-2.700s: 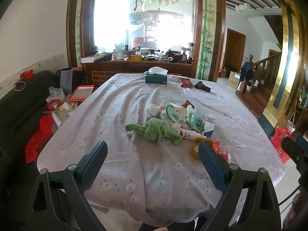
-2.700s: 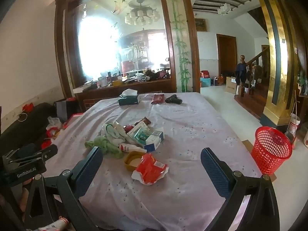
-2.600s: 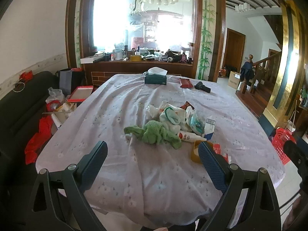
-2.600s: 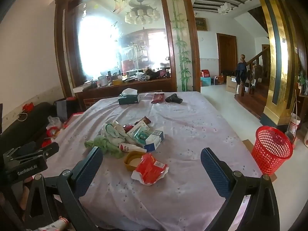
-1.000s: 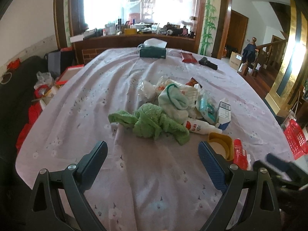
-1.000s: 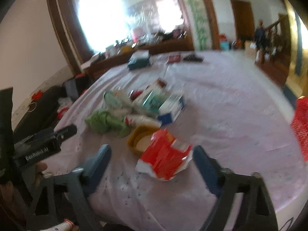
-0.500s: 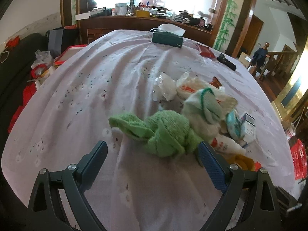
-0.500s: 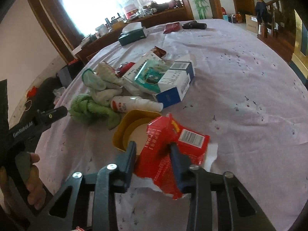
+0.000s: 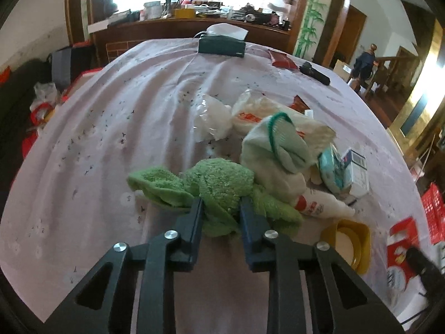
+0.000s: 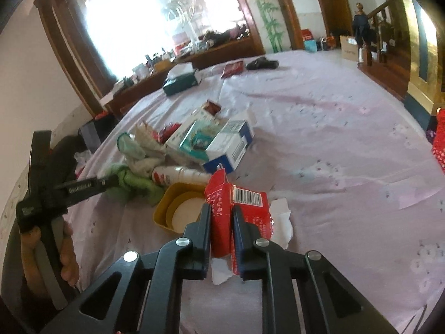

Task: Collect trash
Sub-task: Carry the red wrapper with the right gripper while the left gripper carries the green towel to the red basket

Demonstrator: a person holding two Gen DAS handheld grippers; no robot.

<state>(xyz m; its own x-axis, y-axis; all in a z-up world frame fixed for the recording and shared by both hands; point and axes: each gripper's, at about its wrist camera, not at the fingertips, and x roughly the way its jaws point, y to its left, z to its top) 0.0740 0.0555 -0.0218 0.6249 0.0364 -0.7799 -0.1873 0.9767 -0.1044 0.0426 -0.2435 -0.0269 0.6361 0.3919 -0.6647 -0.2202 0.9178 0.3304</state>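
Two grips on at once: my left gripper (image 9: 219,208) has its jaws pinched into the green towel (image 9: 219,183), and my right gripper (image 10: 221,217) is clamped narrow on the red carton (image 10: 236,203), white paper (image 10: 281,217) trailing beneath it. Both pieces lie at the near edge of the trash pile on the lilac tablecloth (image 10: 333,139). Towel touches the white bottle (image 9: 319,204) and the pale cloth (image 9: 275,150); carton sits against the yellow tub (image 10: 178,206). I'd lift straight up, slowly, so neighbours don't drag along, and keep the squeeze steady since the carton crushes easily. Red basket (image 9: 434,208), off the table's right side, looks like the drop point.
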